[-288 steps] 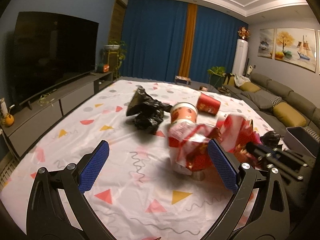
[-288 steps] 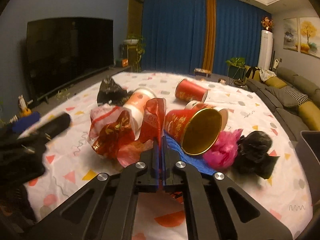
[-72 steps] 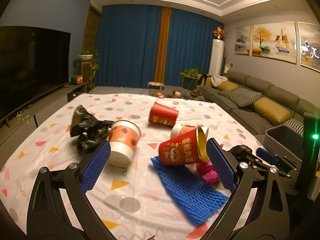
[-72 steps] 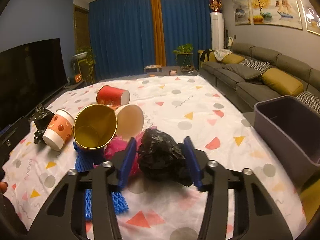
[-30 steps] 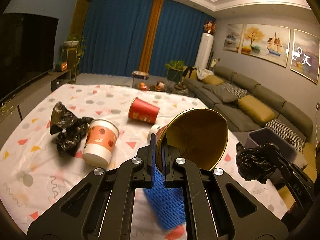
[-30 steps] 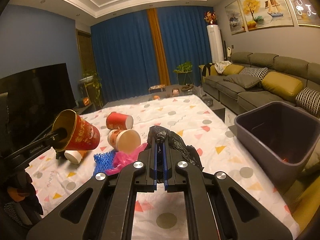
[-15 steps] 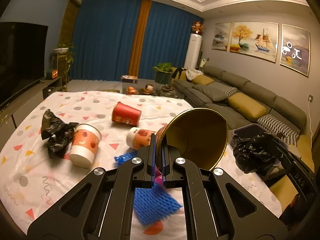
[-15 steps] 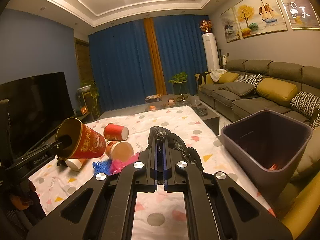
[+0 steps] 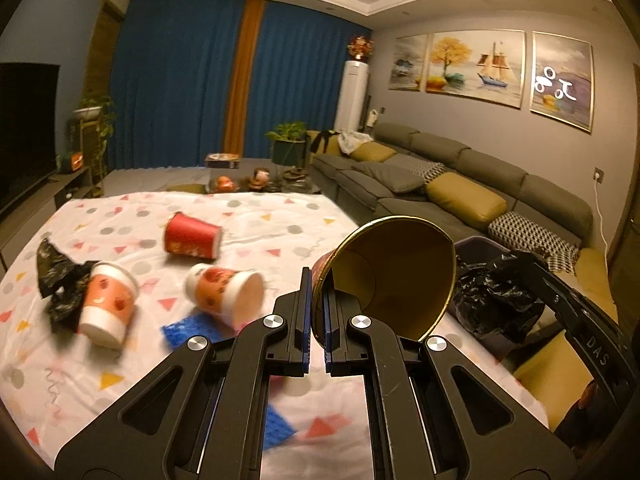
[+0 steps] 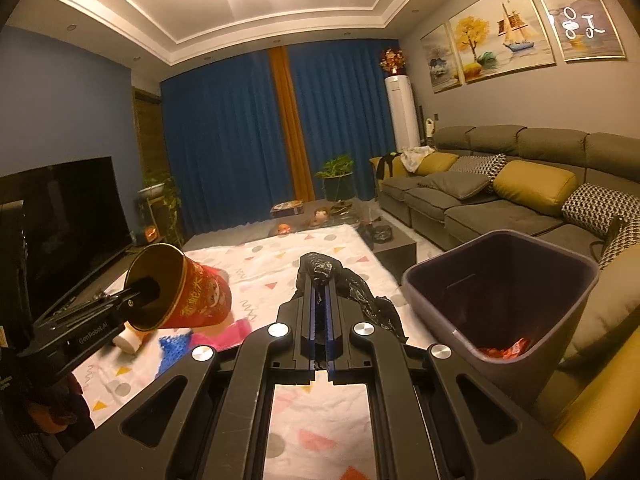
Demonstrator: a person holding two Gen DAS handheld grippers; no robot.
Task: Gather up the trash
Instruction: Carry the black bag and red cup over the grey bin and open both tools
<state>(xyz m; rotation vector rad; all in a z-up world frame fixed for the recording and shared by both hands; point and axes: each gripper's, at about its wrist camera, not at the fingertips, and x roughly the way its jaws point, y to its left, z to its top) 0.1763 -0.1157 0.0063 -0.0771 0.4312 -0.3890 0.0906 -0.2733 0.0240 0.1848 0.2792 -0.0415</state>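
Right now both hands are carrying loads towards the grey bin (image 10: 500,300), which sits off the table's edge at about three o'clock from the right gripper (image 10: 320,312), against the sofa (image 10: 500,196). That placement makes sense to me: trash can be swung sideways off the cloth and dropped straight in.

The left gripper (image 9: 316,312) has its jaws pinched nearly together on the wall of the red cup (image 9: 384,276), one finger inside the mouth and one outside, which is why the cup hangs tilted with its opening facing back at the wrist. Gripping the rim seems the only sensible hold for a cup wider than the jaws. It is red outside with gold lettering and a cartoon figure, shiny gold inside, and undented as far as I can see.

The right gripper is likewise clamped nearly shut on the black bag (image 10: 348,284), a crumpled glossy plastic bag that bulges out above and to the two o'clock side of the fingers, limp and light by the look of it.

Something red (image 10: 508,348) lies at the bin's bottom. On the patterned tablecloth (image 9: 260,216), at nine to eleven o'clock from the left gripper, remain three paper cups on their sides, another black bag, blue mesh and something pink.
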